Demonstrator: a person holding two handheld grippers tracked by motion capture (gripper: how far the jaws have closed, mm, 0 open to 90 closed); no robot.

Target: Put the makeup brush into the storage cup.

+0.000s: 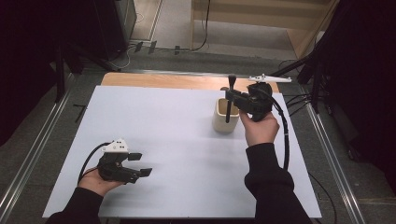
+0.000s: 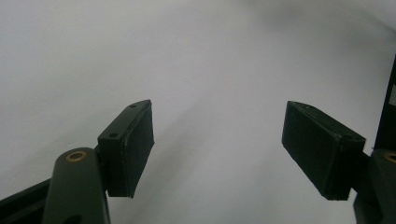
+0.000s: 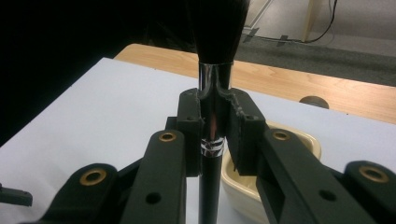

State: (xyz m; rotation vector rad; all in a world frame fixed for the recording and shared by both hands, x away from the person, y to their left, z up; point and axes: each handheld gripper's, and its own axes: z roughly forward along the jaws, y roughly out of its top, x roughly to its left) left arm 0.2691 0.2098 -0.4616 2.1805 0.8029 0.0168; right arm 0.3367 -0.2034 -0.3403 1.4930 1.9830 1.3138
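Observation:
A black makeup brush [image 1: 229,98] stands upright with its bristles on top and its handle reaching down into a cream cup [image 1: 224,119] at the back right of the white table. My right gripper [image 1: 232,96] is shut on the brush's silver ferrule [image 3: 214,100]; the cup's rim [image 3: 306,140] lies just behind the jaws in the right gripper view. My left gripper [image 1: 141,164] rests low at the front left, open, its pads [image 2: 135,147] wide apart over bare white table.
The white table sheet [image 1: 177,140] covers a wooden top [image 1: 187,80] whose far edge shows. Metal rails [image 1: 28,158] run along both sides of the table. Cables lie on the floor behind.

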